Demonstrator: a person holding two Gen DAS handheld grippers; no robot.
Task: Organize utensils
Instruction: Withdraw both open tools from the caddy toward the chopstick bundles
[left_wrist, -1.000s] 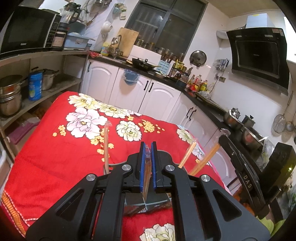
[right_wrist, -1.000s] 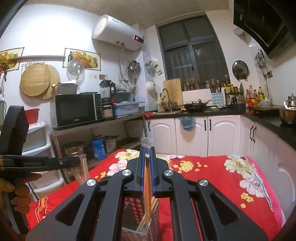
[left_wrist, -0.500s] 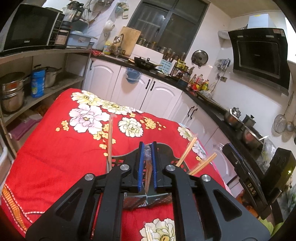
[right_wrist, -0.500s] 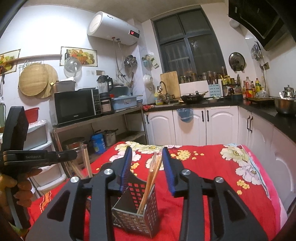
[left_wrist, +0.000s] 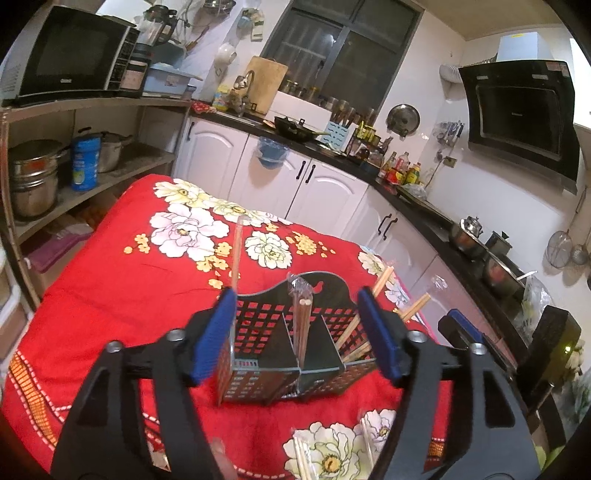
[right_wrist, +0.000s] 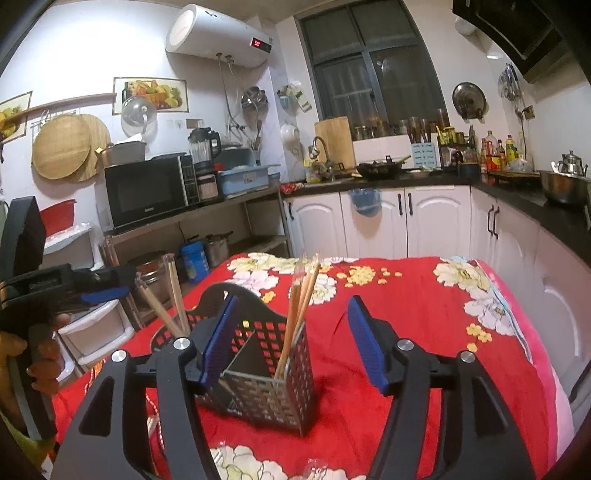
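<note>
Releasing chopsticks into the caddy (left_wrist: 284, 354), frame centre.
Both the left gripper (left_wrist: 297, 332) and right gripper (right_wrist: 291, 339) are spreading, nothing pinched; next, reach for the wrapped chopsticks (left_wrist: 306, 456) at bottom.

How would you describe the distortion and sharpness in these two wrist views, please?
Left wrist: strong fisheye bending, dark corner vignette, caddy fairly sharp, gripper body soft. Right wrist: same curved cabinets, window dark, chopsticks slightly blurred.
</note>
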